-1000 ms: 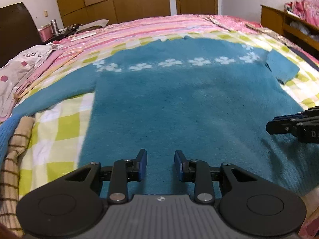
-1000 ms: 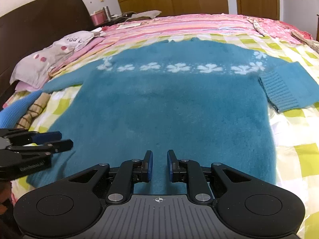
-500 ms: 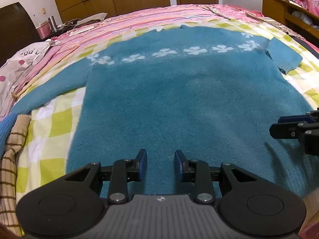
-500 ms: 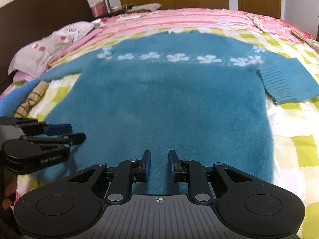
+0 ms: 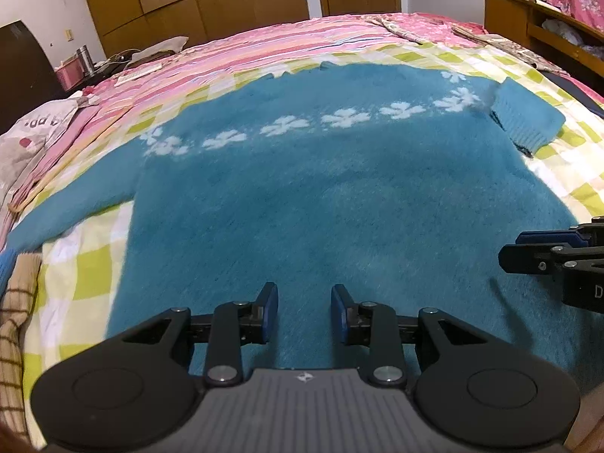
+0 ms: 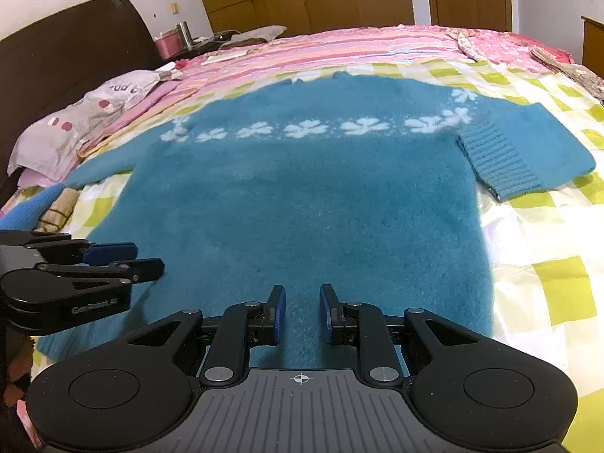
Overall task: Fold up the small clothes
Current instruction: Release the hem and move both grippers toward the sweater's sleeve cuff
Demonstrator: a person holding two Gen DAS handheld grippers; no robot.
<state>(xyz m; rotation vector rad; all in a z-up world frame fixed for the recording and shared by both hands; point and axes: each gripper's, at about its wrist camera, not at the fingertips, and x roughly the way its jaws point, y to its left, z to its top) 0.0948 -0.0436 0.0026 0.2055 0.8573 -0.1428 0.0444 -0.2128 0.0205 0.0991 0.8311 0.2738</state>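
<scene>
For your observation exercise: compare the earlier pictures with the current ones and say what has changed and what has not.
Both claws have slid a little across the teal sweater: the left claw rightward, the right claw only slightly. Nothing was gripped or released; both are open with nothing between the pads. The sweater lies flat as before, one sleeve folded in.

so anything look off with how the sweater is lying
The teal sweater lies flat, but its sleeves are uneven: the right sleeve is already folded back on itself, cuff inward, while the left sleeve stretches straight out.
</scene>
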